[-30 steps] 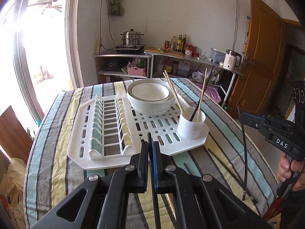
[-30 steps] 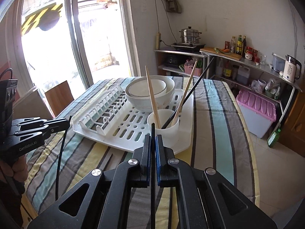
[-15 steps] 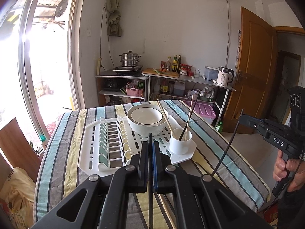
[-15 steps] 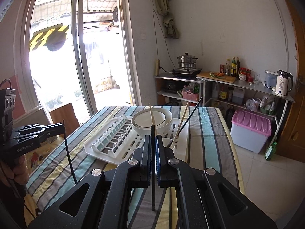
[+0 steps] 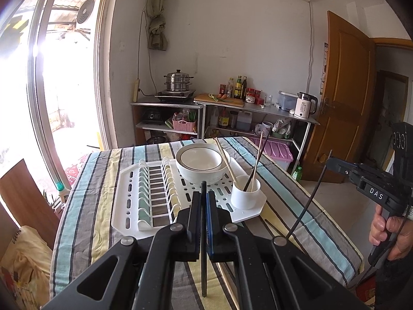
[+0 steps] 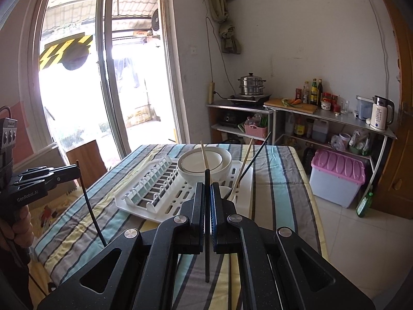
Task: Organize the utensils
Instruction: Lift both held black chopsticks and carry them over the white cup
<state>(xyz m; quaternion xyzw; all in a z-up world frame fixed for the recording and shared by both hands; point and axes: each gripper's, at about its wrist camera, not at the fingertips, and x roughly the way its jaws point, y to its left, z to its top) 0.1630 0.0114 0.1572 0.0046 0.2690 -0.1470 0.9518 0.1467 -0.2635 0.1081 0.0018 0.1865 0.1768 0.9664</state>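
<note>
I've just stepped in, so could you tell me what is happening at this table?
A person is sorting chopsticks. The left gripper and right gripper are each shut on one black chopstick, held above the striped table. The white cup on the drying rack already holds other chopsticks.

A steel steamer pot (image 5: 178, 82) on a metal shelf (image 5: 165, 106), a white kettle (image 5: 304, 104), a pink-lidded storage bin (image 6: 338, 178).

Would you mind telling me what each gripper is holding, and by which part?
The left gripper and the right gripper each pinch one black chopstick near its upper end, most of it hanging below.
</note>
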